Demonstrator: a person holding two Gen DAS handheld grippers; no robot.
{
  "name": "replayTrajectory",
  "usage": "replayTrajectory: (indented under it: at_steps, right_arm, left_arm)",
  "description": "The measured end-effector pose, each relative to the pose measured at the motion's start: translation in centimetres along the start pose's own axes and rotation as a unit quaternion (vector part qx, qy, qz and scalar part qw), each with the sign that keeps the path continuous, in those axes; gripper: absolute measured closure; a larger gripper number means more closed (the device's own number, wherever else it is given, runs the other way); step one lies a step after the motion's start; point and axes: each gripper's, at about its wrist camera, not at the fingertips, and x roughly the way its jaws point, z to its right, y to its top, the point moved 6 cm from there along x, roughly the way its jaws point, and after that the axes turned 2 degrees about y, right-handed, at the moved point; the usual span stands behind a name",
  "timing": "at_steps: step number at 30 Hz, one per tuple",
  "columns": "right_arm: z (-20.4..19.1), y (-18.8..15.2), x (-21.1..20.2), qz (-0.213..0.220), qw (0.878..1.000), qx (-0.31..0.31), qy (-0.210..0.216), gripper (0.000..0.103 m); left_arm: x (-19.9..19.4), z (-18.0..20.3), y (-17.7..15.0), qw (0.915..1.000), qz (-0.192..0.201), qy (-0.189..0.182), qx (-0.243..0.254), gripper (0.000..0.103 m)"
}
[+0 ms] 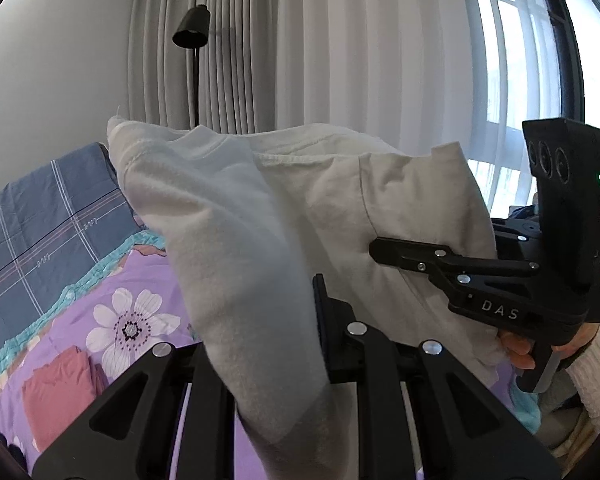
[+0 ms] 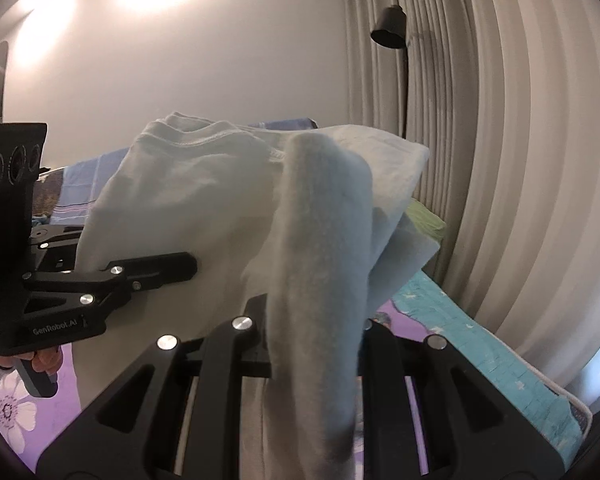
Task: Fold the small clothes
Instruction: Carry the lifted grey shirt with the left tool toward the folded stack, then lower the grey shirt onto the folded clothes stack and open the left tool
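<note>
A small white fleece garment (image 1: 236, 216) hangs in the air above the bed, held between both grippers. My left gripper (image 1: 284, 320) is shut on one edge of it; the cloth drapes over the fingers and hides the left one. My right gripper (image 2: 316, 312) is shut on the other edge of the garment (image 2: 188, 200), with a fold of cloth running down between its fingers. Each gripper shows in the other's view: the right gripper (image 1: 384, 248) at right, the left gripper (image 2: 188, 264) at left.
Below lies a purple flowered bedspread (image 1: 132, 320) with a teal border (image 2: 480, 344). A folded pink garment (image 1: 56, 388) lies on it at lower left. A blue plaid quilt (image 1: 40, 232) is behind, a green cloth (image 2: 428, 220) at right. A black floor lamp (image 1: 192, 32), curtains and a window stand behind.
</note>
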Motion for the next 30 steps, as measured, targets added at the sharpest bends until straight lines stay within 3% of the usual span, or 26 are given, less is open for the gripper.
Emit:
replayTrajectory:
  at_steps: [5,14,16,17,18,19,21,24,25,27,30]
  right_arm:
    - [2.7,0.5,3.7,-0.008,1.0,0.019,-0.016,0.087]
    - [5.9,-0.3,13.1,-0.064,0.997,0.043,-0.023,0.087]
    - [6.6,-0.6,15.5,-0.077,0.995,0.048,-0.034,0.084]
    - [7.0,-1.0,16.6,-0.085,0.994,0.054,-0.043,0.08]
    - [8.0,-1.7,18.1,-0.105,0.989,0.066,-0.079,0.049]
    - [9.4,-3.0,19.6,-0.137,0.977,0.073,-0.144,0.027]
    - [11.2,-6.0,22.1,-0.192,0.954,0.064,-0.223,0.03]
    - [13.5,-12.9,24.8,-0.265,0.918,0.061,-0.288,0.031]
    - [14.2,-14.6,25.1,-0.252,0.921,0.08,-0.288,0.03]
    - [15.4,-16.2,24.5,-0.226,0.925,0.141,-0.27,0.031]
    - [17.4,-17.2,24.9,-0.241,0.915,0.215,-0.24,0.029]
  left_arm:
    - [3.7,-0.5,0.6,0.9997,-0.02,0.013,0.009,0.086]
    - [9.6,-3.5,-1.0,0.9966,-0.06,0.056,0.002,0.085]
    - [11.5,-4.6,-1.9,0.9955,-0.068,0.066,-0.009,0.076]
    - [12.3,-5.0,-2.4,0.9944,-0.075,0.073,-0.01,0.062]
    - [13.4,-5.8,-3.6,0.9907,-0.095,0.097,-0.005,0.053]
    - [14.3,-6.8,-5.2,0.985,-0.113,0.13,-0.004,0.042]
    - [15.3,-8.4,-7.9,0.9815,-0.132,0.137,-0.026,0.041]
    - [16.5,-8.7,-12.8,0.9788,-0.177,0.069,-0.077,0.039]
    - [17.1,-8.2,-14.8,0.9766,-0.195,0.062,-0.066,0.033]
    - [17.4,-7.8,-16.8,0.9788,-0.187,0.059,-0.059,0.031]
    - [17.3,-8.7,-17.9,0.9706,-0.186,0.033,-0.149,0.031]
